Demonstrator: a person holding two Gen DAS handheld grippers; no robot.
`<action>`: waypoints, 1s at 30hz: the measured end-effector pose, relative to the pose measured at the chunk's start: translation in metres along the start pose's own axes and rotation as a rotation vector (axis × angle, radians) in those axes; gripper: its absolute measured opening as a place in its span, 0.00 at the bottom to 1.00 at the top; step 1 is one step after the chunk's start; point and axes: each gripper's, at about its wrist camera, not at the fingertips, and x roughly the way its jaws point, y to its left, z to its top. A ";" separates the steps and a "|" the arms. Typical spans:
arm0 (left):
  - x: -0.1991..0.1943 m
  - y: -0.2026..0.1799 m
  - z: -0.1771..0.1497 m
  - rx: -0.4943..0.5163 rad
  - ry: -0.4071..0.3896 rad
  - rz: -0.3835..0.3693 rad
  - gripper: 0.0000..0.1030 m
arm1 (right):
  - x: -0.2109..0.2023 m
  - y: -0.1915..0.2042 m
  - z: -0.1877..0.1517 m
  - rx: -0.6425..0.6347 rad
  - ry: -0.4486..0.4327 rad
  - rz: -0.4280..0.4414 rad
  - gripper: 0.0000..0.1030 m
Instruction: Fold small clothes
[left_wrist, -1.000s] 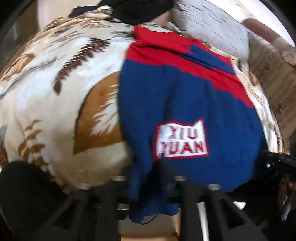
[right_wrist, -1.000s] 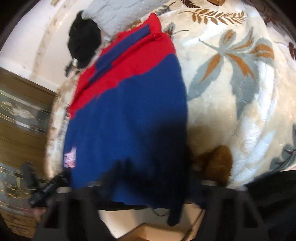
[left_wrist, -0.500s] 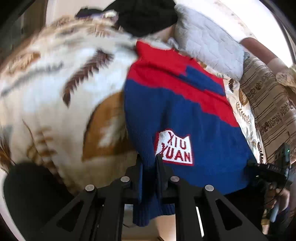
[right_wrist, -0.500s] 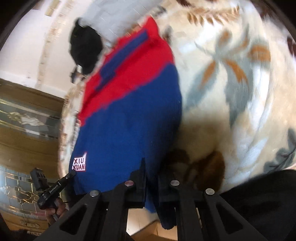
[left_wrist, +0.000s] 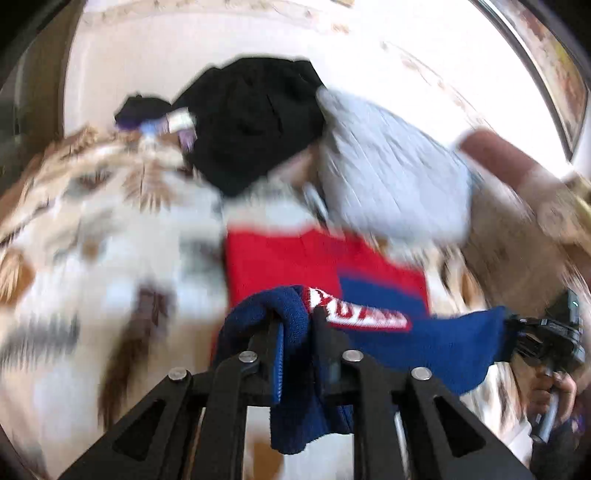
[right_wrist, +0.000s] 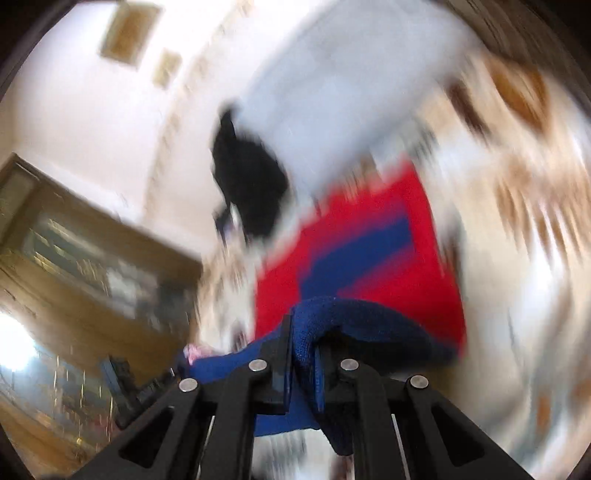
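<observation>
A blue and red knitted sweater (left_wrist: 277, 262) lies on a leaf-patterned blanket (left_wrist: 92, 240). My left gripper (left_wrist: 295, 325) has the blue hem bunched between its pads and holds it lifted over the red shoulder part, with the white and red label (left_wrist: 358, 314) folded over beside it. Its jaws are opening with the cloth still between them. In the right wrist view my right gripper (right_wrist: 303, 332) pinches the hem's other corner above the red part of the sweater (right_wrist: 406, 288). Its jaws are also opening. The lifted hem hides the blue body beneath. Both views are blurred.
A black garment (left_wrist: 251, 122) and a grey quilted pillow (left_wrist: 388, 173) lie at the far end of the blanket, just past the sweater's collar. A hand (left_wrist: 554, 395) holds the other gripper at the right edge. A wooden cabinet (right_wrist: 74, 258) stands beside the bed.
Both grippers have risen and swung forward with the blue hem, from the near edge of the bed to above the red shoulder part. The label patch has folded over.
</observation>
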 end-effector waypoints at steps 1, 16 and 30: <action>0.021 0.008 0.012 -0.003 -0.008 0.019 0.60 | 0.015 -0.004 0.013 0.015 -0.017 -0.003 0.24; 0.065 0.061 -0.070 -0.177 0.132 0.134 0.92 | 0.046 -0.075 -0.085 0.174 0.062 -0.205 0.81; 0.043 0.007 -0.017 -0.130 0.106 0.192 0.17 | 0.023 -0.009 -0.050 0.057 -0.075 -0.260 0.12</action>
